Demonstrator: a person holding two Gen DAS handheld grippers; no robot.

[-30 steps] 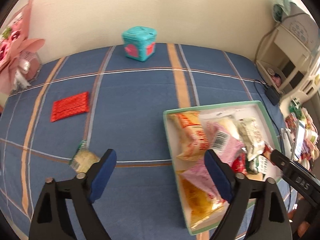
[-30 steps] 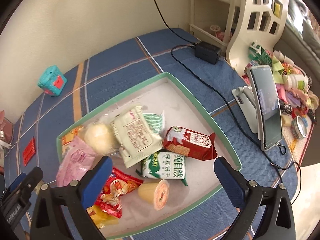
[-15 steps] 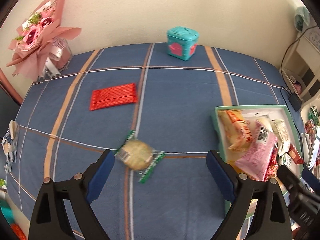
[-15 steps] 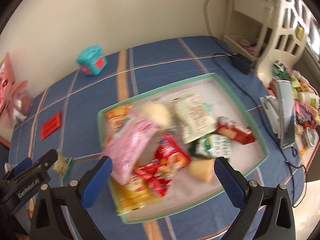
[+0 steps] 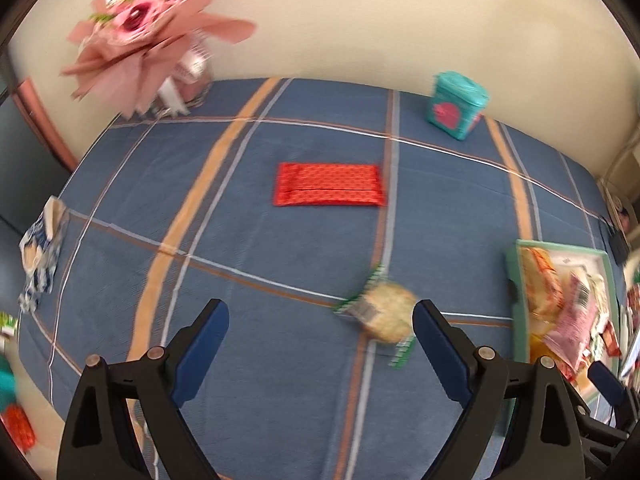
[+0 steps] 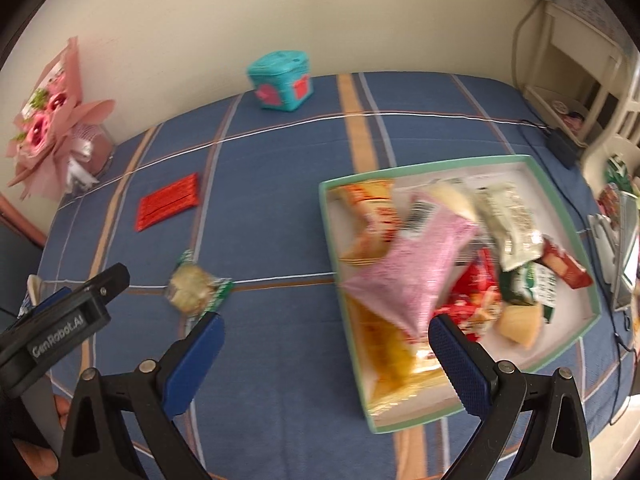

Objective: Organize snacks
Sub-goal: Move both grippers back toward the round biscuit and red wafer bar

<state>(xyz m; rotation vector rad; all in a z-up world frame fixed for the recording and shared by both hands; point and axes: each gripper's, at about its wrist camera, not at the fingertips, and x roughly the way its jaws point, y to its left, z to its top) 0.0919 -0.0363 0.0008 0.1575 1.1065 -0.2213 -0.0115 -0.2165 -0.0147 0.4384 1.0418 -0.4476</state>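
Note:
A green-rimmed white tray (image 6: 560,200) holds several snack packs, a pink one (image 6: 416,276) on top. The same tray (image 5: 516,296) sits at the right edge of the left wrist view. A round cracker pack with green ends (image 5: 380,314) (image 6: 194,290) lies loose on the blue plaid cloth, left of the tray. A flat red packet (image 5: 328,190) (image 6: 168,202) lies farther back. My left gripper (image 5: 320,334) is open and empty, with the cracker pack just inside its right finger. My right gripper (image 6: 326,344) is open and empty over the tray's near left corner.
A teal box (image 5: 456,104) stands near the back wall. A pink bouquet (image 5: 148,36) stands at the back left. A blue-white wrapper (image 5: 40,248) lies at the cloth's left edge. A shelf, a charger cable (image 6: 560,148) and a phone stand crowd the right side.
Both grippers have swept left across the table. The tray has slid to the right of both views, and the cracker pack, red packet and bouquet have come further in. Both jaws stay wide.

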